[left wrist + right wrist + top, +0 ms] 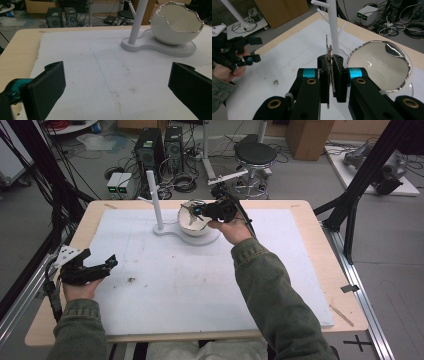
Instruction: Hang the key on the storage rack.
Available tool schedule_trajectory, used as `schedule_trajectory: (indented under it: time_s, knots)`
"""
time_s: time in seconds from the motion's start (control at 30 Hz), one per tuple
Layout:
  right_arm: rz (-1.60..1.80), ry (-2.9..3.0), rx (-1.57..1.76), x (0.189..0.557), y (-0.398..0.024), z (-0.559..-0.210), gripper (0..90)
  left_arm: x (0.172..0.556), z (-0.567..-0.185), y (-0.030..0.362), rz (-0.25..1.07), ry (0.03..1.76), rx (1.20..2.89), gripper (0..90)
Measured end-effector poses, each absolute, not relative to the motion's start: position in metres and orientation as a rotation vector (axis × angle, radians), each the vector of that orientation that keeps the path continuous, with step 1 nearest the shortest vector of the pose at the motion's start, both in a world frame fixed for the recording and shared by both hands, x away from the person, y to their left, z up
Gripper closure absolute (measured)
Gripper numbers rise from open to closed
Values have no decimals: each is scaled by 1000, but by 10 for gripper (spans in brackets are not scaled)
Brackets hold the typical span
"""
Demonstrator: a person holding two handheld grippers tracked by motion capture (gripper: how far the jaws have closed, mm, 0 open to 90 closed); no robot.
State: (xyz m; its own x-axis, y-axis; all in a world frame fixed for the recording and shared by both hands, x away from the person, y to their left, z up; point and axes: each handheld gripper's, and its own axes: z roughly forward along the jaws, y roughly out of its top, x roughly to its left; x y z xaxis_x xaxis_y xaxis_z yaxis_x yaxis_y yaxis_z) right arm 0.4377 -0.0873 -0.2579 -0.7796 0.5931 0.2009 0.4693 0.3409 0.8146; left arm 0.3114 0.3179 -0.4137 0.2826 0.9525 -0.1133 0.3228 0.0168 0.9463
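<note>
A white egg-shaped bowl (pixel 192 226) with a jagged silver rim rests on a white base (pixel 172 233) that also carries a white branched pole (pixel 154 195). My right gripper (pixel 196 212) hangs over the bowl's opening, shut on a thin metal chain (pixel 331 75) that stands on edge between the jaws. In the right gripper view the bowl (pixel 377 67) lies just right of my right gripper (pixel 331 62), with the pole (pixel 333 27) behind. My left gripper (pixel 100 257) is held open at the mat's left edge, nothing between the jaws. It (pixel 116 82) faces the bowl (pixel 175 27) and pole (pixel 137 22).
A white foam mat (pixel 200 285) covers most of the wooden table (pixel 325 250), with a small brown stain (pixel 131 280) near the left hand. Beyond the table are a stool (pixel 255 155), computer towers (pixel 150 150) and cables on the floor. Black frame struts (pixel 360 175) stand at right.
</note>
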Motion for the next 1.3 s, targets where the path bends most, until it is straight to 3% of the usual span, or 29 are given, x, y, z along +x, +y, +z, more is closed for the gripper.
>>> schedule_trajectory:
  time_s: [0.97, 1.3]
  knots:
    - [1517, 2498, 904, 456, -34, -228, 852, 318, -416, 313, 753, 1224, 1538, 17]
    - [1519, 2520, 916, 471, -12, -233, 852, 318, -416, 314, 751, 1224, 1532, 17]
